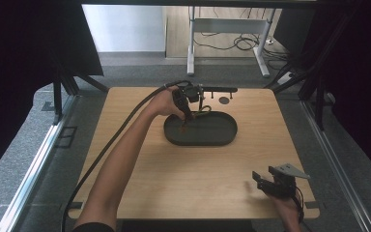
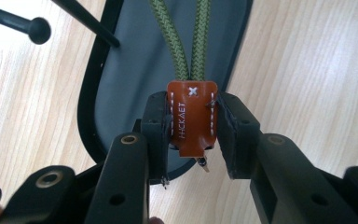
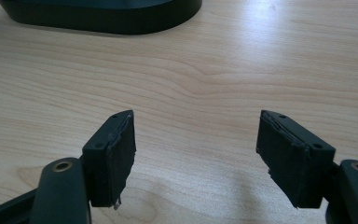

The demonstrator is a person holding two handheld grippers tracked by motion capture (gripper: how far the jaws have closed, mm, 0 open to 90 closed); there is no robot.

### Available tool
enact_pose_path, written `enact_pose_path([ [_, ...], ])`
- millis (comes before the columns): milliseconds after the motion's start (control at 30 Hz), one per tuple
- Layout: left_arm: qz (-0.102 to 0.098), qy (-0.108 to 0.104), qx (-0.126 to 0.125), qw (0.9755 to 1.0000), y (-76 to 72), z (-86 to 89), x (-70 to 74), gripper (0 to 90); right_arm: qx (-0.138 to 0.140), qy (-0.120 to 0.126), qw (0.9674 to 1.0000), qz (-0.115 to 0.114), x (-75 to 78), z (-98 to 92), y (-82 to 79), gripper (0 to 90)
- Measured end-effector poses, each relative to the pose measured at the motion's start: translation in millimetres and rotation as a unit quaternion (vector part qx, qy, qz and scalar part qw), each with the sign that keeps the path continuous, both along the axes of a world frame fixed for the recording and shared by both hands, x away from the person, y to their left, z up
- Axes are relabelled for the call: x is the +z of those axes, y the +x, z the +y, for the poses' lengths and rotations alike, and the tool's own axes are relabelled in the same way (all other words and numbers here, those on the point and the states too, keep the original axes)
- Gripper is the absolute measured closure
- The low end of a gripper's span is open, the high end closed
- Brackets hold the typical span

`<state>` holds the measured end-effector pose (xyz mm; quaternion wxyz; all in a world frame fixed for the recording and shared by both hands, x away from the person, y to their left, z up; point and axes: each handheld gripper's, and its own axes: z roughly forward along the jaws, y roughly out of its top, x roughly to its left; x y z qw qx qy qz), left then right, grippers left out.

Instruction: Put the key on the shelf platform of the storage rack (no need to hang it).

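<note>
Wooden bench [image 1: 188,174], pale grain, carries a dark oval tray [image 1: 222,137] at its far middle. Your left gripper [image 2: 193,128] hangs over the tray's near-left end, fingers [image 2: 156,123] clamped on a brown leather tag [image 2: 191,119] stitched to a doubled green braided cord [image 2: 186,42] that runs across the tray. Your right gripper [image 3: 196,154] rests near the bench's front right corner, fingers wide apart, holding nothing.

A pale wooden tabletop [image 1: 174,183] stands on grey carpet [image 1: 24,164]. Beyond it, a white desk frame [image 1: 227,29] stands over loose cables [image 1: 244,43]; black curtains [image 1: 9,63] hang at both sides.
</note>
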<state>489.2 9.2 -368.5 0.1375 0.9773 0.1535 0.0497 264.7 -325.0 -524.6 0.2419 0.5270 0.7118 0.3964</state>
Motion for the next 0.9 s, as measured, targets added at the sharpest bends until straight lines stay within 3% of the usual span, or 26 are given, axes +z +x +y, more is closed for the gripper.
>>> enact_pose_path([
  [300,-0.002,0.005,-0.001,1.0,1.7,-3.2,-6.4,66.4,0.005,-0.004,1.0,0.002,-1.0,1.9,0.3,29.1],
  [900,0.005,0.018,0.006,0.9998,6.8,-8.7,-36.0,66.2,0.005,-0.006,1.0,0.004,-2.1,2.7,0.6,29.1],
])
